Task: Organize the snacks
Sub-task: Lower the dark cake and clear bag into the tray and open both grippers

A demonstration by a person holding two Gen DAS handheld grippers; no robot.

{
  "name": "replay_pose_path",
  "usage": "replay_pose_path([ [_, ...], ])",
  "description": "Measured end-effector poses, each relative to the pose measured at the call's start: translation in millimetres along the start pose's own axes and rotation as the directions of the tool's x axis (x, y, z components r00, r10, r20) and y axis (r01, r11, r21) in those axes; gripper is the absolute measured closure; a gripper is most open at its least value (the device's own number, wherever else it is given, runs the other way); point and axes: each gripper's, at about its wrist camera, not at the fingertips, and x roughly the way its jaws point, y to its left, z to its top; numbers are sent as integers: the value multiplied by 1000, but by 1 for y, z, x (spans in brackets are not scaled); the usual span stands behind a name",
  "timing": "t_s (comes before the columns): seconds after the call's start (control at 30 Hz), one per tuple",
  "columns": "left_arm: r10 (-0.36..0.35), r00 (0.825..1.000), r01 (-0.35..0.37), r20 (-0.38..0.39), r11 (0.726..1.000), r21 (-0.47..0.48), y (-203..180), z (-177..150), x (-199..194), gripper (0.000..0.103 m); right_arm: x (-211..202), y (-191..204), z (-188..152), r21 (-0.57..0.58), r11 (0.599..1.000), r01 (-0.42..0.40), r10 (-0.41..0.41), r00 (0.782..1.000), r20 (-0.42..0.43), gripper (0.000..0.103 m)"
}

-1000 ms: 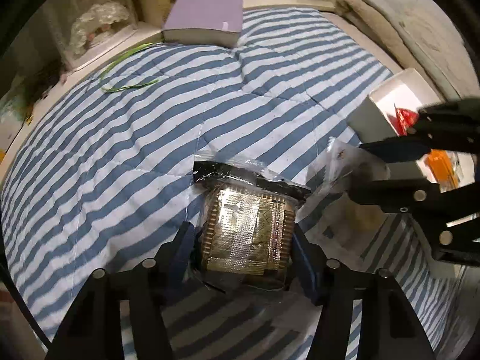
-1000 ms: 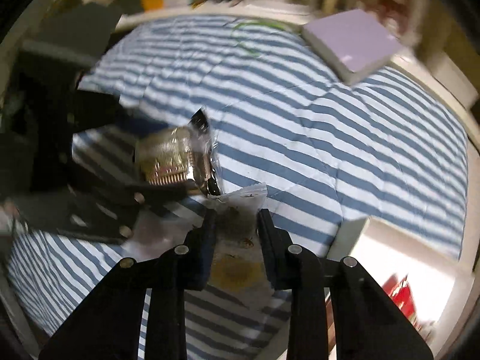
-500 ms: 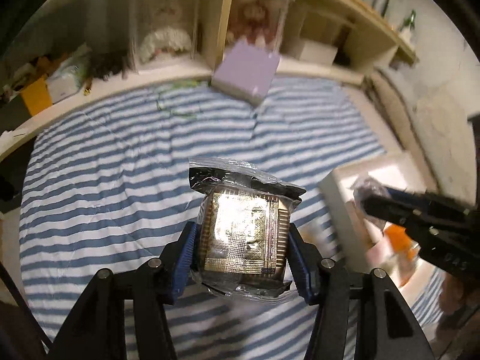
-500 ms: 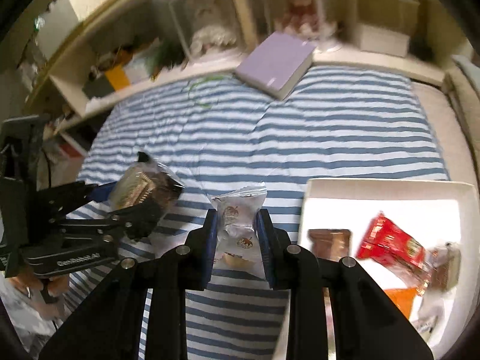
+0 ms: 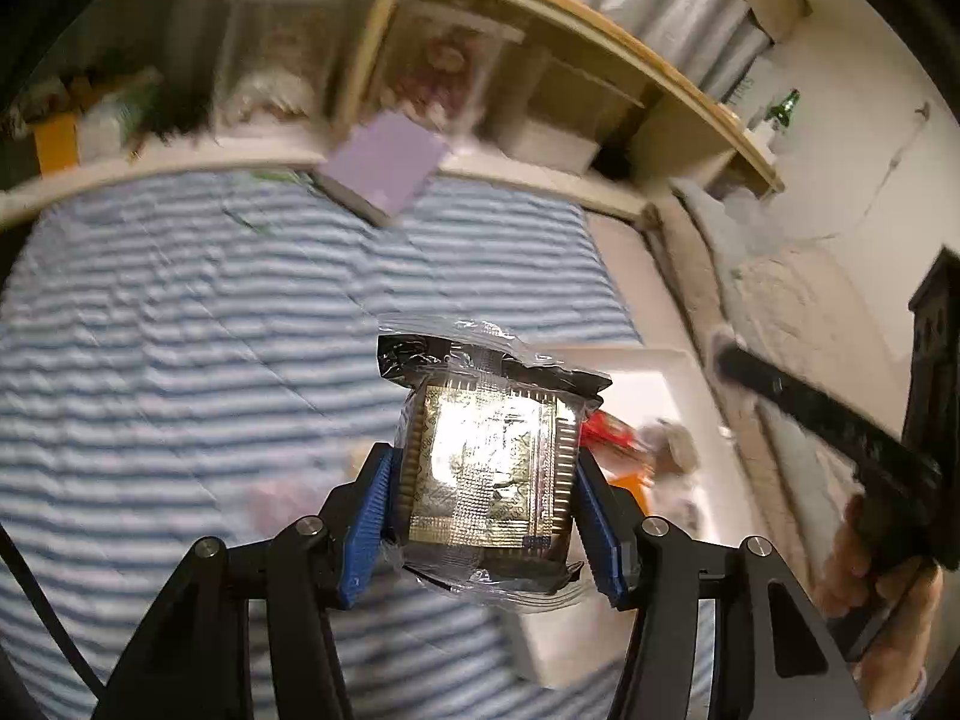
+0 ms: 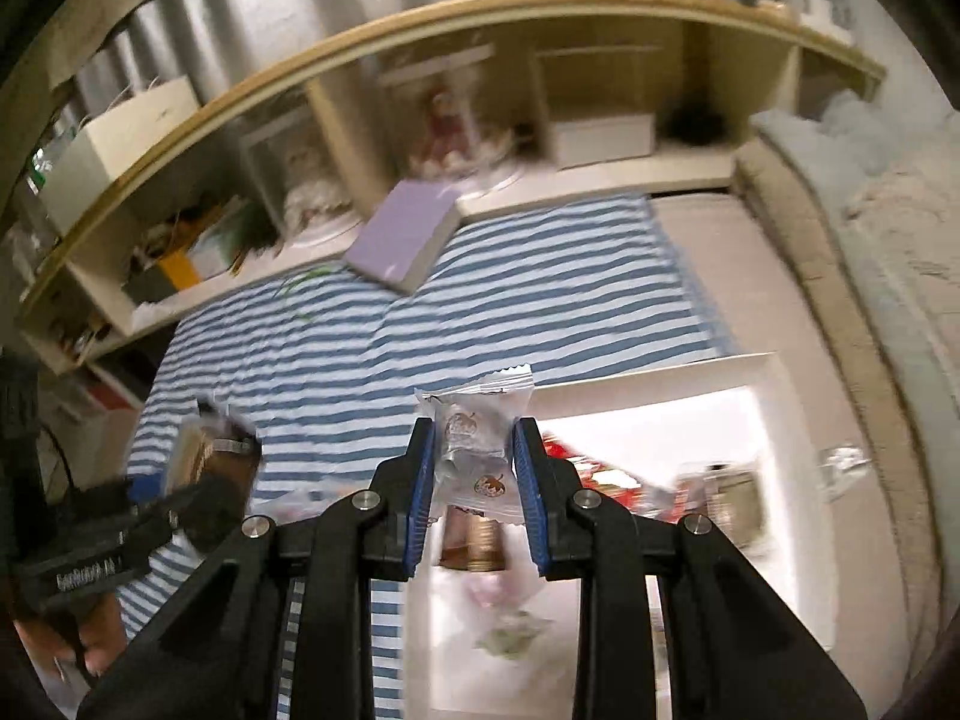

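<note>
Both packets have risen off the striped bed since a second ago, when they hung low over the blanket, and both pairs of tongs have swung toward the white box.

Gold-foil biscuit pack (image 5: 489,468) in its clear wrapper sits pinched between the left tongs (image 5: 486,516), blue pads pressed on its two side edges, its black sealed end pointing away from the holder. Small clear candy packet (image 6: 477,438) is nipped the same way in the right tongs (image 6: 474,468), its long axis running straight out along the fingers, crimped end farthest out.

White box (image 6: 774,420) lies on the right side of the bed, already holding a red packet (image 5: 606,429), a brown one and some paler wrappers, blurred by motion. From the right wrist view the candy packet hangs right at the box's near left edge, part of the opening showing beneath it, so I judge the right hand is the nearer and only needs to carry a little right and down before letting go. The left pack has the box behind and to its right, a longer way to travel.

Farther off, a lilac book (image 6: 405,240) rests at the head of the striped blanket (image 6: 480,312), under the wooden shelf (image 6: 480,18).
</note>
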Motion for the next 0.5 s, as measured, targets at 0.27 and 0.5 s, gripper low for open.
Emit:
replay_pose_path([
  [0.27,-176,945,169,-275,984,-51,-33,-38,47,47,-10,-56,-1,55,995,88,-87,996,-15,76],
  [0.5,-263,821,230,-506,965,-129,-40,-50,101,47,-4,-90,-13,114,987,113,-109,993,-43,76],
])
